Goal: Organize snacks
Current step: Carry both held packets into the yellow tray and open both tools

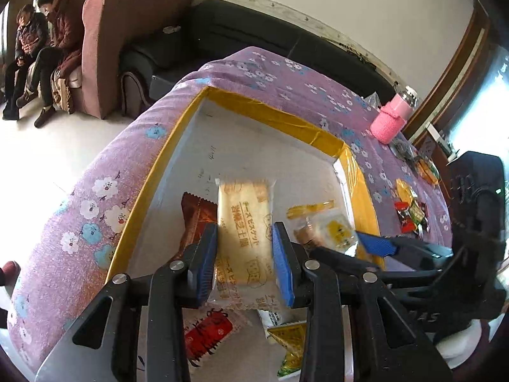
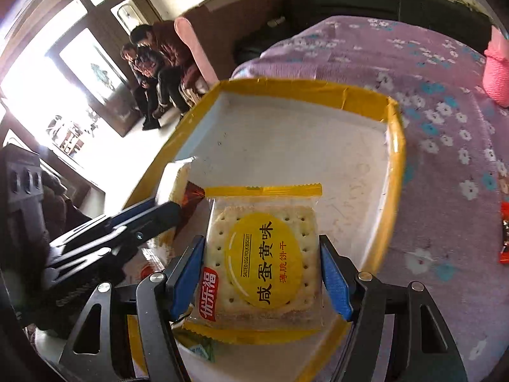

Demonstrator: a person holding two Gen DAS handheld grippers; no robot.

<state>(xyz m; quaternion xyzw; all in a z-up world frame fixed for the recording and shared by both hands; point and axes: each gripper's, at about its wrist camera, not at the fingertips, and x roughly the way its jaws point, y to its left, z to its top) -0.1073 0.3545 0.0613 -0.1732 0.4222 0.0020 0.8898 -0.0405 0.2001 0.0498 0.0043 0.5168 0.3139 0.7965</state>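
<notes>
A white box with yellow-taped rim [image 1: 273,113] [image 2: 394,146] lies on the purple flowered cloth. My left gripper [image 1: 245,254] is shut on a pale cheese biscuit packet [image 1: 245,226] held over the box. My right gripper [image 2: 262,270] is shut on a yellow salted egg yolk biscuit packet [image 2: 264,258], also over the box; this packet shows in the left wrist view [image 1: 327,229]. A brown packet [image 1: 194,219], a red-labelled packet [image 1: 206,337] and a yellow-green packet [image 1: 289,340] lie in the box.
Several loose snacks [image 1: 410,213] lie on the cloth right of the box. A pink knitted-sleeve bottle [image 1: 389,121] stands at the table's far right. Two people [image 1: 47,51] sit on a sofa beyond the table; a black sofa [image 1: 254,35] is behind it.
</notes>
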